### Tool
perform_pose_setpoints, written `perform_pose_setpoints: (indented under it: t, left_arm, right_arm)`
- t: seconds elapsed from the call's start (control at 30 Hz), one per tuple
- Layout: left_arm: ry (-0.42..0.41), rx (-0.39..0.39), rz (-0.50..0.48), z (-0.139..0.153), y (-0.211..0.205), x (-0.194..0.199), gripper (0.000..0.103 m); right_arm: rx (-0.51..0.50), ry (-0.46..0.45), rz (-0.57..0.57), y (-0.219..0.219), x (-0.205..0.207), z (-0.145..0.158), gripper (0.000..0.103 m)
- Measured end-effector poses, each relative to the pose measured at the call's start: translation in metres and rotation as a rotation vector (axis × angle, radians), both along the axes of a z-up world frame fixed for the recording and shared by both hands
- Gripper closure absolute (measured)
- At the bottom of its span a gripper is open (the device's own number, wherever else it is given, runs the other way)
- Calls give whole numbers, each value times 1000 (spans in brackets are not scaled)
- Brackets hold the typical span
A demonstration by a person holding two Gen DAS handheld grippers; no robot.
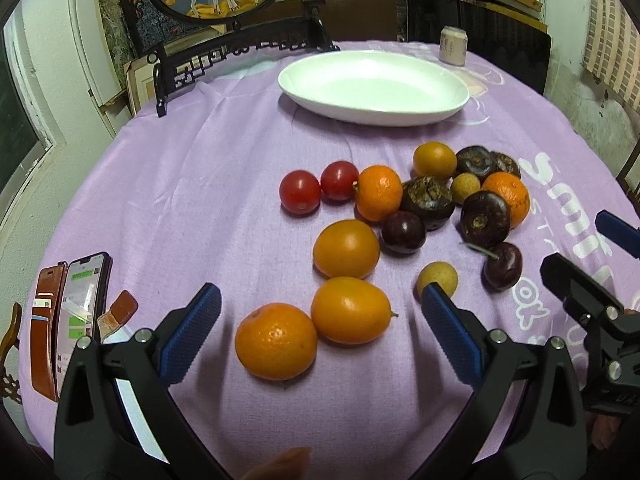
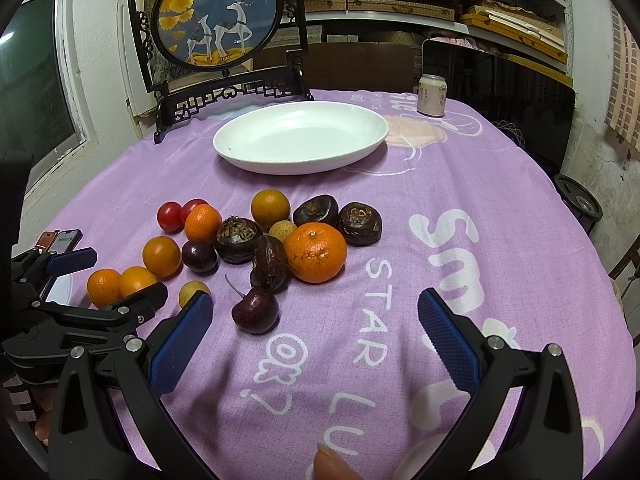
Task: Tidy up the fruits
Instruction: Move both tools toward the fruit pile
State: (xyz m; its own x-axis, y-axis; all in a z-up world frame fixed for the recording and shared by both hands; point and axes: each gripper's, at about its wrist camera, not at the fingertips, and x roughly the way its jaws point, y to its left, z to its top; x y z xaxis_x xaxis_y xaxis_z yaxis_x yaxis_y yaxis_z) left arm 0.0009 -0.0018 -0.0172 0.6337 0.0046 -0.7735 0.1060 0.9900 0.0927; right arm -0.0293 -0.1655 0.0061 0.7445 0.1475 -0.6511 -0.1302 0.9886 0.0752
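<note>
Loose fruit lies on the purple cloth: mandarins (image 1: 276, 340) (image 2: 316, 252), orange kumquats (image 1: 350, 310), two cherry tomatoes (image 1: 300, 192), dark water chestnuts (image 1: 428, 200) (image 2: 360, 224), dark cherries (image 2: 255, 309) and small yellow longans (image 1: 437, 279). An empty white oval plate (image 1: 374, 88) (image 2: 300, 140) sits behind them. My left gripper (image 1: 320, 312) is open, low over the nearest mandarin and kumquat. My right gripper (image 2: 316, 320) is open and empty, just right of the cherry.
A phone in a brown case (image 1: 80, 312) lies at the left table edge. A drink can (image 2: 432, 95) stands at the far right. A framed deer picture on a black stand (image 2: 218, 28) stands behind the plate. Shelves and a dark chair back lie beyond.
</note>
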Motion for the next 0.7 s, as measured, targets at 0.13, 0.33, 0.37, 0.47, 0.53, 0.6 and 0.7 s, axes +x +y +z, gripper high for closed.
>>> perform_pose_setpoints:
  t: [0.13, 0.33, 0.37, 0.47, 0.53, 0.6, 0.7]
  left_arm:
    - [102, -20, -18, -12, 7, 8, 2]
    - [101, -40, -70, -15, 18, 1, 2]
    - [87, -48, -82, -16, 21, -3, 2]
    - [88, -59, -87, -17, 24, -4, 2]
    - [89, -57, -88, -16, 26, -4, 2]
    - [89, -52, -89, -16, 23, 0, 2]
    - [85, -42, -88, -16, 19, 4, 2]
  right_arm:
    - [-8, 80, 15, -3, 6, -10, 1]
    - [-71, 191, 38, -7, 11, -30, 1]
    - [-80, 201, 45, -8, 12, -32, 1]
    - [-93, 236, 63, -13, 17, -40, 1]
    - [-94, 237, 82, -16, 15, -41, 1]
    - [-97, 237, 113, -17, 12, -40, 1]
    - [-103, 237, 141, -19, 9, -40, 1]
